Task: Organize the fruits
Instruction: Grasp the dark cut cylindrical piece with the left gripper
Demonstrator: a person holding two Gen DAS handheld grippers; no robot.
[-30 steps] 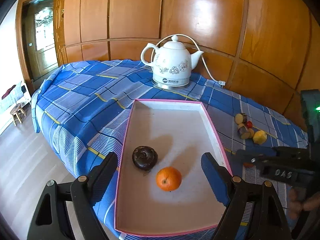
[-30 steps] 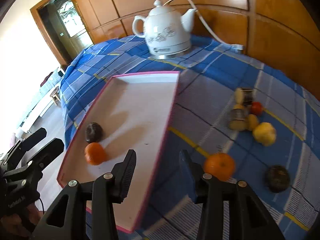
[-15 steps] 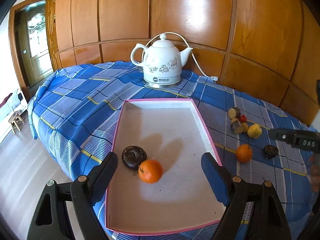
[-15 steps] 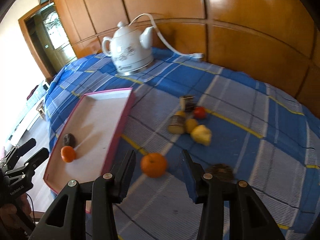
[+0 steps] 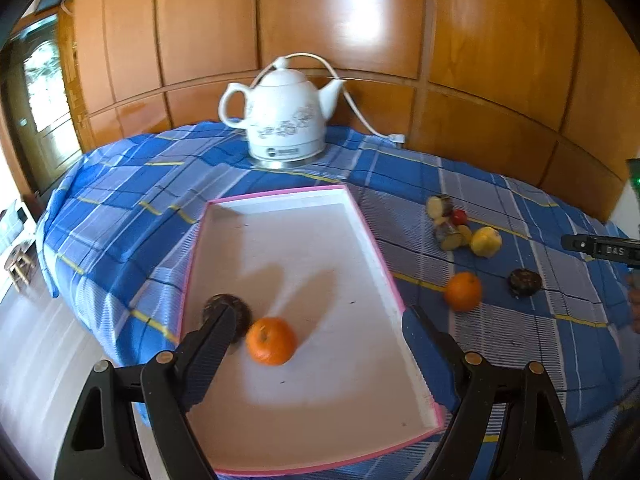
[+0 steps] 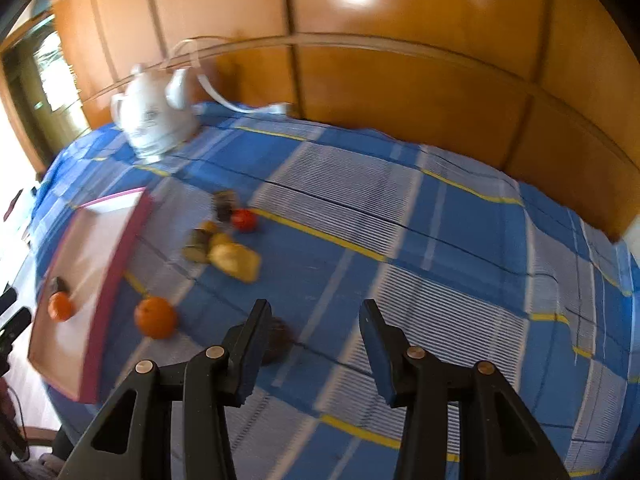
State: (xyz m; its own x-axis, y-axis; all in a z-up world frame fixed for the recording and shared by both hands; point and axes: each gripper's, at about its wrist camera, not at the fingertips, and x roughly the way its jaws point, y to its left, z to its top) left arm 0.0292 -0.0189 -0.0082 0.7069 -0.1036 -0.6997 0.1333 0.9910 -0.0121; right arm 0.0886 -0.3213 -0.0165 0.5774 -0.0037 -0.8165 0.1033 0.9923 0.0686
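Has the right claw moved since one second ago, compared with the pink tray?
Yes. The right claw has swung rightward, away from the pink tray, which now sits at the far left of its view.

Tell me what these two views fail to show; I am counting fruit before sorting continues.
- Dark fruit in tray: left wrist view, partly hidden behind the left tongs.
- Dark fruit on cloth: right wrist view, half hidden behind a finger of the right tongs.
- Small fruit cluster: right wrist view, motion blur; kinds and count unclear.
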